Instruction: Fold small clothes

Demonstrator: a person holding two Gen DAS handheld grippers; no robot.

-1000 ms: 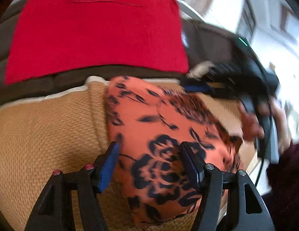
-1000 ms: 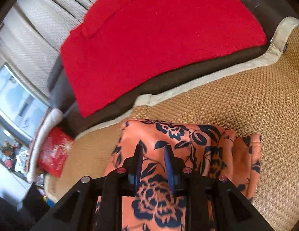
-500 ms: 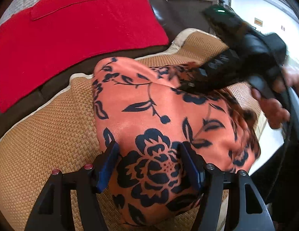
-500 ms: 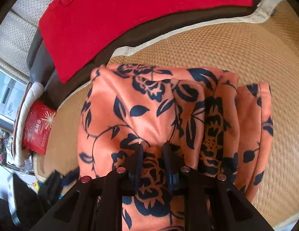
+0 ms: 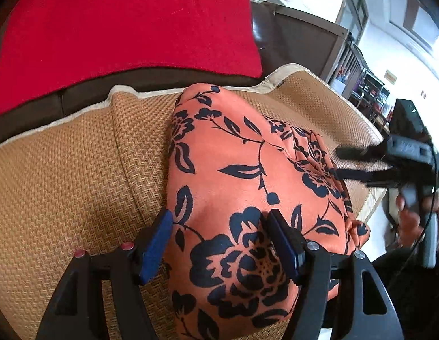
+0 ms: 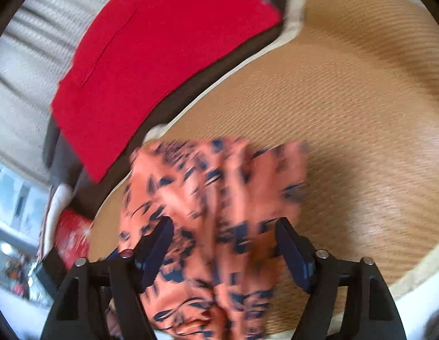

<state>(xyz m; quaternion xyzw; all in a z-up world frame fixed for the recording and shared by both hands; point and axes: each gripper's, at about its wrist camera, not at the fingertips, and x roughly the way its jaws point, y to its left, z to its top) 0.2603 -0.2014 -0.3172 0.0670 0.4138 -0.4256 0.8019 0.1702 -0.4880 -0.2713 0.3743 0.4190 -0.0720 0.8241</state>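
My left tool [image 5: 219,243] stands wide over the folded orange cloth with black flowers [image 5: 247,187] on the woven tan mat [image 5: 77,175]; my right tool [image 6: 223,243] is opening, cloth loose between its pads.

No text, label, brand or number can be read in either view. A small tag [image 5: 281,83] on the woven mat's pale edging, a yellowish wall sign [image 5: 390,77] and a red packet [image 6: 72,238] with pale markings are all too small or blurred to make out.
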